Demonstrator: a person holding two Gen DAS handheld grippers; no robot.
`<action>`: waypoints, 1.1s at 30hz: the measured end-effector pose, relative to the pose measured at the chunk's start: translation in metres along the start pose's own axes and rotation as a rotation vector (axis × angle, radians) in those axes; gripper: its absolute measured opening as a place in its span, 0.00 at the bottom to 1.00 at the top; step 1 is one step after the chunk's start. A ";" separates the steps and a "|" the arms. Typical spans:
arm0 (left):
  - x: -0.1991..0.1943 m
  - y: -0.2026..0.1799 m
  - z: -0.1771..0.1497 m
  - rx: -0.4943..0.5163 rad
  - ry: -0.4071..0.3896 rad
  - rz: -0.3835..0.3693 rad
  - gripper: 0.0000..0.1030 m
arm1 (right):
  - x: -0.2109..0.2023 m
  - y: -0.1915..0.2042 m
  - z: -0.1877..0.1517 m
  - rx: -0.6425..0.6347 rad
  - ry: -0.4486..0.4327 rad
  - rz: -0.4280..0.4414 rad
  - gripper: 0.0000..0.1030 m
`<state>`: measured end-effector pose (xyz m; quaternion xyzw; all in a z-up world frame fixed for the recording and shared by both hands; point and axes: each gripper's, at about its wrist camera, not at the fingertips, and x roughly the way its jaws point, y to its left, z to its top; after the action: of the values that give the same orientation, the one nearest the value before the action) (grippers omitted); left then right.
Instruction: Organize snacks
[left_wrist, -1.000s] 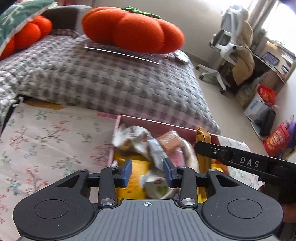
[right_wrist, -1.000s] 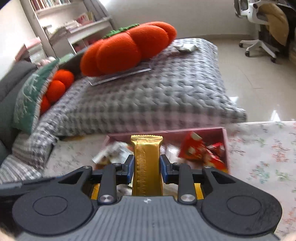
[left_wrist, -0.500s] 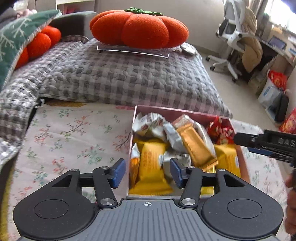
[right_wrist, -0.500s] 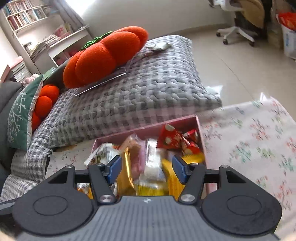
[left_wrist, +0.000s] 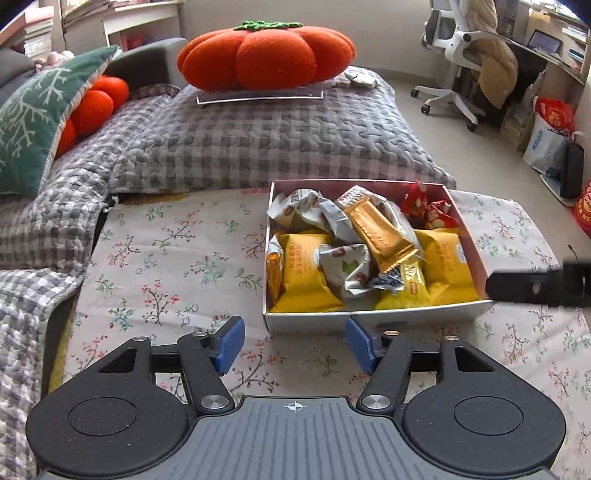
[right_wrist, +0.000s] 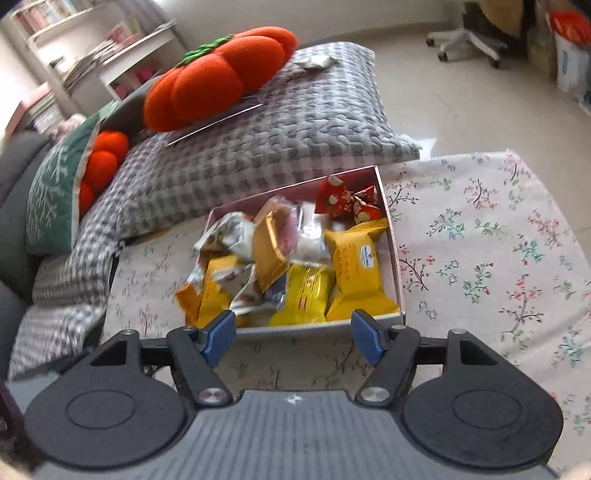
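A pink-walled box (left_wrist: 373, 320) full of wrapped snacks stands on the floral cloth; it also shows in the right wrist view (right_wrist: 392, 254). A gold bar (left_wrist: 380, 229) lies on top of the pile, seen too in the right wrist view (right_wrist: 271, 251). Yellow packs (left_wrist: 303, 275), grey-white packs (left_wrist: 345, 266) and red candies (left_wrist: 424, 206) lie around it. My left gripper (left_wrist: 293, 345) is open and empty, just in front of the box. My right gripper (right_wrist: 291, 338) is open and empty at the box's near edge; part of it shows at the right of the left wrist view (left_wrist: 535, 286).
A grey checked sofa cushion (left_wrist: 258, 140) lies behind the table with an orange pumpkin pillow (left_wrist: 266, 55) on it. A green pillow (left_wrist: 40, 118) is at the left. An office chair (left_wrist: 465, 62) and bags (left_wrist: 550, 136) stand on the floor at the right.
My right gripper opened and left the gold bar on the pile in the box. Both grippers pulled back from over the box to its near side, and the left opened wider.
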<state>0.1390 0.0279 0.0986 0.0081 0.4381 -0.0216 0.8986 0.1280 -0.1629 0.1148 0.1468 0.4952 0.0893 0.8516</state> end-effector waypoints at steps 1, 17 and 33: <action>-0.003 -0.001 -0.001 -0.001 -0.001 0.001 0.59 | -0.003 0.003 -0.004 -0.017 0.000 0.000 0.69; -0.052 0.003 -0.031 0.015 -0.051 0.026 0.82 | -0.036 0.021 -0.052 -0.118 -0.001 -0.089 0.99; -0.071 0.011 -0.056 0.005 -0.049 0.091 0.96 | -0.038 0.018 -0.082 -0.031 0.070 -0.119 1.00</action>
<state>0.0516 0.0427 0.1198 0.0297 0.4152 0.0179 0.9091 0.0378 -0.1436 0.1134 0.1005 0.5311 0.0513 0.8398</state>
